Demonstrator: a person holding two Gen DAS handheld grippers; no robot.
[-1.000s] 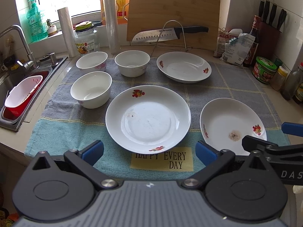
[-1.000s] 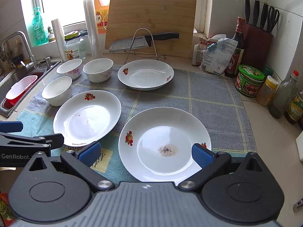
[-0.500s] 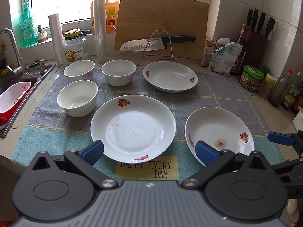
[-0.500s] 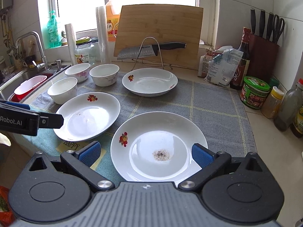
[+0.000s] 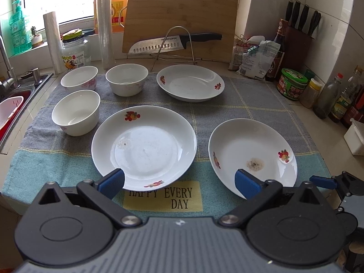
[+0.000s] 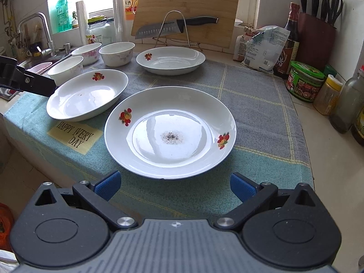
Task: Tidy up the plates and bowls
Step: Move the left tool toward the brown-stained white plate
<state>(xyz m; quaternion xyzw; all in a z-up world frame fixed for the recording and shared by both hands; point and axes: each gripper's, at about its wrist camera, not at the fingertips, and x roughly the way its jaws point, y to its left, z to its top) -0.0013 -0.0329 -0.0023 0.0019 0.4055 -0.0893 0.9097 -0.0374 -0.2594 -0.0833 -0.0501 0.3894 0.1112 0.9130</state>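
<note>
Three white flower-print plates and three white bowls lie on a grey-blue towel (image 5: pixel 261 104). The middle plate (image 5: pixel 144 145) sits just ahead of my open left gripper (image 5: pixel 179 182). To its right is a stained plate (image 5: pixel 251 157), which also lies right before my open right gripper (image 6: pixel 175 185) as the stained plate (image 6: pixel 170 132). A third plate (image 5: pixel 190 82) rests at the back. The bowls (image 5: pixel 76 112) (image 5: pixel 79 77) (image 5: pixel 127 82) cluster at the left. Both grippers hold nothing. The left gripper's arm (image 6: pixel 27 79) shows at the left edge of the right wrist view.
A sink (image 5: pixel 11 104) with a red basin lies at the left. A knife on a wire rack (image 5: pixel 175 43) and a cutting board (image 5: pixel 182 16) stand behind the dishes. Jars, bottles (image 5: pixel 327 100) and a knife block (image 5: pixel 298 36) line the right wall.
Both grippers drew back toward the counter's front edge and shifted their viewpoints; the right gripper dropped lower near the stained plate. No dish has moved.
</note>
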